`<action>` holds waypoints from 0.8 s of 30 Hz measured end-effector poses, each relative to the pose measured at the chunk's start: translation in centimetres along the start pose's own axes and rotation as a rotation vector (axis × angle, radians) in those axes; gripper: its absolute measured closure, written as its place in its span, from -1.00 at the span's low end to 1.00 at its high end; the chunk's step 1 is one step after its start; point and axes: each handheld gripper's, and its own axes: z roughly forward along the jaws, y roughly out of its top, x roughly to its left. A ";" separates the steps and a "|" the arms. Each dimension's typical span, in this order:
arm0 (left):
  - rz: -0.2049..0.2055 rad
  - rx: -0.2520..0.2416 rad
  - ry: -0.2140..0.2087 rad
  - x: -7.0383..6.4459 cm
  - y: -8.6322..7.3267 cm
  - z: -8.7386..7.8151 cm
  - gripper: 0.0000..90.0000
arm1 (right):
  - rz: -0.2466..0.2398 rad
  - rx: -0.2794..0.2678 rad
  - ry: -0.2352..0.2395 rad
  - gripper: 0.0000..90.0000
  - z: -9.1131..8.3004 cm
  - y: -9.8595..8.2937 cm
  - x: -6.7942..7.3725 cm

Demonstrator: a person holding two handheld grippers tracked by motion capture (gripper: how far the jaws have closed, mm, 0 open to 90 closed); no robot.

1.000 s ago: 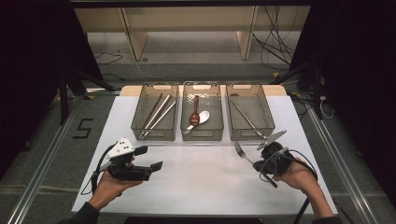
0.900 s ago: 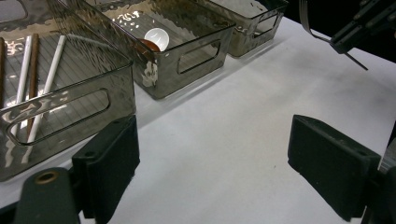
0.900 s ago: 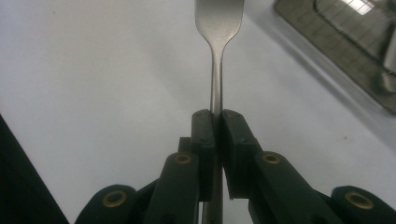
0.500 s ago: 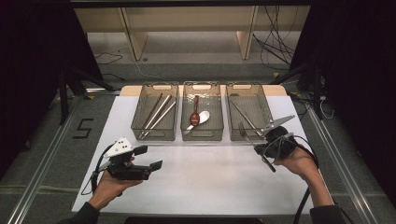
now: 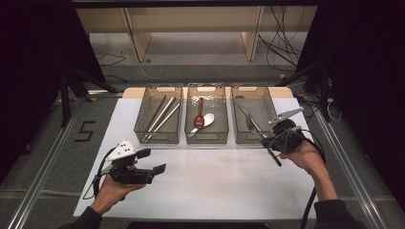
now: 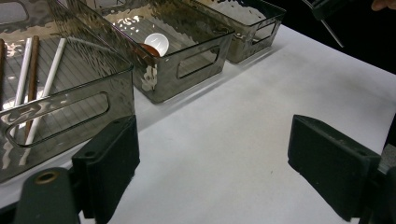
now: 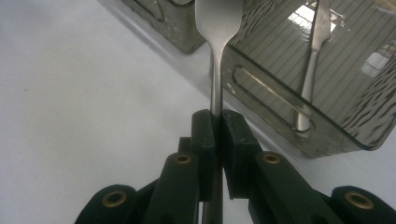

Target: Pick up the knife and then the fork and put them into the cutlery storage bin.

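While the right hand-held gripper (image 5: 277, 138) hangs at the near edge of the right-hand bin (image 5: 254, 138) in the high view, it pinches a fork (image 5: 260, 136) by the handle. The fork's head points up and away toward that bin, and its long axis runs on a slant, from the handle end sticking out toward the person to the head over the bin's front wall. Two more metal pieces lie inside the bin, just beyond the jaws. The left hand-held gripper (image 5: 154, 162) sits low over the bare white counter (image 5: 215, 186), well apart from all three bins and from the fork. The right hand is plainly the nearer one.

Left hand-held gripper view: jaws spread wide, nothing between them. Ahead and to its left stands the bin of chopsticks (image 6: 32, 88), then the middle bin with a white spoon (image 6: 156, 43). The third bin lies farthest off.

Right hand-held gripper view: jaws pressed together on the fork's neck (image 7: 216, 88), fork head straight ahead and cut off by the top edge. The right-hand bin's front wall stands just ahead and to the right of the jaws, a utensil (image 7: 312, 65) showing through it.

Judgement: the fork likely goes into this bin. The move would be forward and slightly right, with the head lifted over the wall.
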 end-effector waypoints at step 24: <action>0.003 -0.002 0.002 0.1 0.0 -0.1 -0.65 | 0.067 -0.053 -0.077 0.88 -0.6 4.5 -3.2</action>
